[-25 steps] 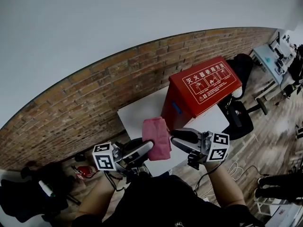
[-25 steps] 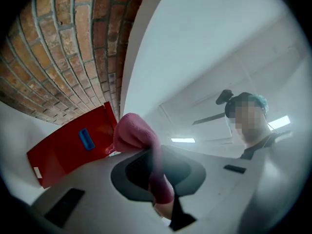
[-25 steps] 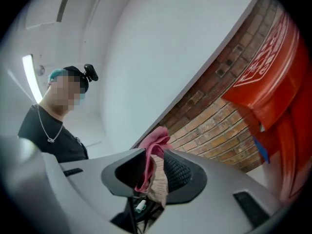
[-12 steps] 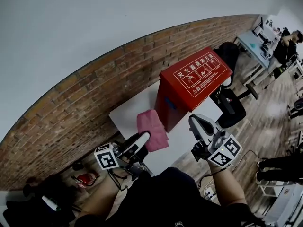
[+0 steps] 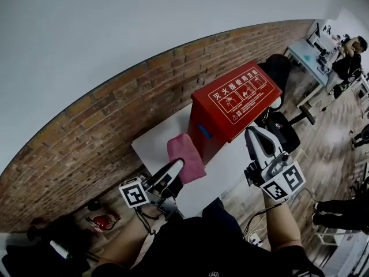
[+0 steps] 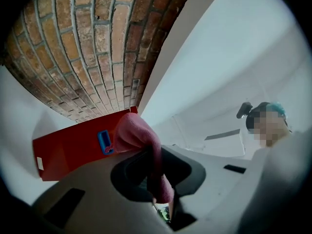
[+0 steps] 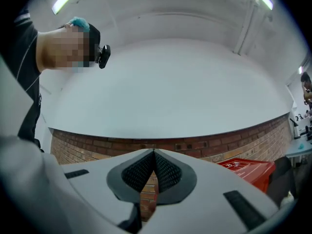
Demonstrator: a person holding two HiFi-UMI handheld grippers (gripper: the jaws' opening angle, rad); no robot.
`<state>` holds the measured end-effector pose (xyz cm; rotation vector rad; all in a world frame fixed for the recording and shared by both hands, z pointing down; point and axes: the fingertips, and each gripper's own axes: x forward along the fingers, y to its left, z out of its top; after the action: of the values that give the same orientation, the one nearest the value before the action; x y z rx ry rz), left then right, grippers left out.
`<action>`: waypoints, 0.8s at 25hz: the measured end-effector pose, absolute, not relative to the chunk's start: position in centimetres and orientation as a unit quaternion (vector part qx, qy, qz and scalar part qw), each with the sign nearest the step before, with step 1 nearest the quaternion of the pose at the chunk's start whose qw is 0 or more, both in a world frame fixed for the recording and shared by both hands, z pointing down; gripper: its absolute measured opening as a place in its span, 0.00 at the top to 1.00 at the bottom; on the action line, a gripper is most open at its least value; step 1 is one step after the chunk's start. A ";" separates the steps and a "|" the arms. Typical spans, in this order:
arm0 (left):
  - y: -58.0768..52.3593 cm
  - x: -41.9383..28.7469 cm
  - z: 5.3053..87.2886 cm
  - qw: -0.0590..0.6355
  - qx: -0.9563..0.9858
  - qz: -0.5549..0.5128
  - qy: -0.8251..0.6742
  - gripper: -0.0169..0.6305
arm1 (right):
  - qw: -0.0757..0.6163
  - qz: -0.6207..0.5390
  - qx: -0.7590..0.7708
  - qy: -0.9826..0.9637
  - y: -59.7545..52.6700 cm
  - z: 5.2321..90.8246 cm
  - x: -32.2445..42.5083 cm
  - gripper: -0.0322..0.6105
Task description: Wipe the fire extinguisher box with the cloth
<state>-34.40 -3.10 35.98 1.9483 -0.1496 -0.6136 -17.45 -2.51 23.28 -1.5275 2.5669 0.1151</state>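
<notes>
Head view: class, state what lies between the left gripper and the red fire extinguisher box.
The pink cloth, held by the left gripper, fills that stretch and reaches toward the side of the box. The head view shows this.

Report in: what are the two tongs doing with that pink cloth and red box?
Left tongs shut on pink cloth, held at side of red box. Right tongs shut, empty, clear of box. Cloth-to-box contact unclear.

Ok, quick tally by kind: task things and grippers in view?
fire extinguisher box: 1
pink cloth: 1
Grippers: 2 (left gripper shut on the pink cloth, right gripper shut, empty)
Total: 4
</notes>
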 end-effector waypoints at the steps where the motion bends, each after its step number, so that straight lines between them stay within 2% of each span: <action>1: -3.3 -34.1 36.0 0.519 0.813 -0.257 -0.067 0.86 | 0.078 0.042 -0.504 0.859 -2.9 23.1 -17.3 0.92; 12: -4.4 -29.5 34.9 0.478 0.813 -0.296 -0.151 0.86 | 0.098 0.045 -0.386 0.916 -8.0 22.2 -13.4 0.92; 20: -4.8 -27.4 34.8 0.455 0.798 -0.325 -0.224 0.86 | 0.087 0.064 -0.285 0.952 -11.2 20.7 -11.1 0.92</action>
<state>-27.39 -4.84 34.82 1.9687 -0.5538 -0.8010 -11.11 -11.23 20.72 -0.8489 2.8375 0.1919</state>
